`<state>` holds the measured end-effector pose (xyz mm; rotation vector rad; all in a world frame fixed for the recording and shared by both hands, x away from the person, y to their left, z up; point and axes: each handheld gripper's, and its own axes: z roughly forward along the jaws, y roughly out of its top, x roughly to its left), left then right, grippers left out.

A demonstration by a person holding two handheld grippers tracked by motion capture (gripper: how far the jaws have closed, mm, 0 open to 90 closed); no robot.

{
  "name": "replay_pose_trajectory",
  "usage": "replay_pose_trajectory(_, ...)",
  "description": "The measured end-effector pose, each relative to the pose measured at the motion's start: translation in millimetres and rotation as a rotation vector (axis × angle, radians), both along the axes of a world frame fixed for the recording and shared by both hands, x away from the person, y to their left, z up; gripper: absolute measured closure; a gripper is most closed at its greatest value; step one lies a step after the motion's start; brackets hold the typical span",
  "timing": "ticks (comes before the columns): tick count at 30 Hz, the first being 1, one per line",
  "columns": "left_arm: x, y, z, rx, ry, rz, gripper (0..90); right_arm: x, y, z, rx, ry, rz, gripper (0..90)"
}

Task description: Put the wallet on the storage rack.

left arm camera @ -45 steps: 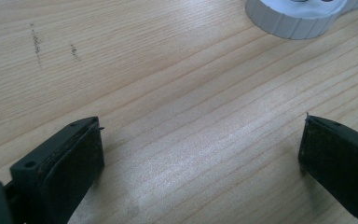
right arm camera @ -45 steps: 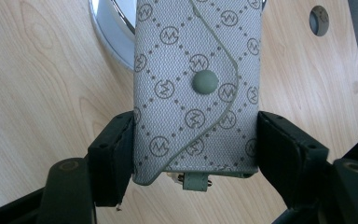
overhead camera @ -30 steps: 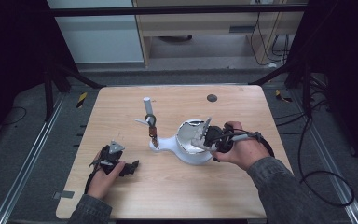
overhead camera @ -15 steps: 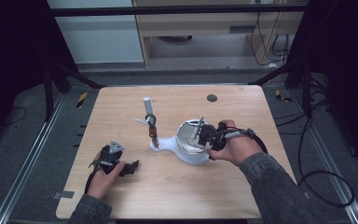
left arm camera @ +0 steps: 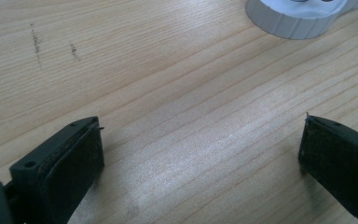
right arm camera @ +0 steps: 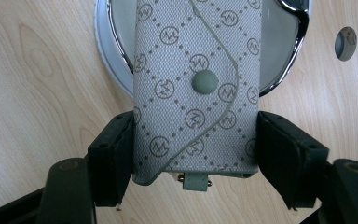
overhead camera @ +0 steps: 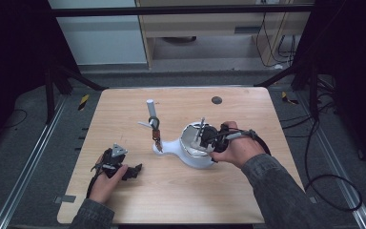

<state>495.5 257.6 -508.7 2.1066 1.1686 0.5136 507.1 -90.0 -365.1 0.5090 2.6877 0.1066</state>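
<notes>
Grey pouch (right arm camera: 196, 88) clamped betw. right tool (right arm camera: 196, 158) jaws, over dish (right arm camera: 109, 51).

Light wood table (overhead camera: 124, 119), dark round hole (overhead camera: 216, 100) near its far edge, faint scuff marks (left arm camera: 36, 42) on the grain, grey floor (overhead camera: 24, 143) around, yellow-black tape (overhead camera: 83, 101) seen left, cables (overhead camera: 324, 157) trailed right, cabinet (overhead camera: 195, 28) behind

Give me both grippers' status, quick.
Left gripper: open, empty, low over the table.
Right gripper: shut on a grey patterned pouch, held over the white dish.
</notes>
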Motion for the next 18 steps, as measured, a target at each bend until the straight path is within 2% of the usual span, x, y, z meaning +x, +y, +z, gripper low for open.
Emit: replay_pose_trajectory(18,0.1,0.0,0.0,0.000,0.000,-0.001,0.0,9.3,7.9,-6.9,-0.015,0.020,-0.007,31.0)
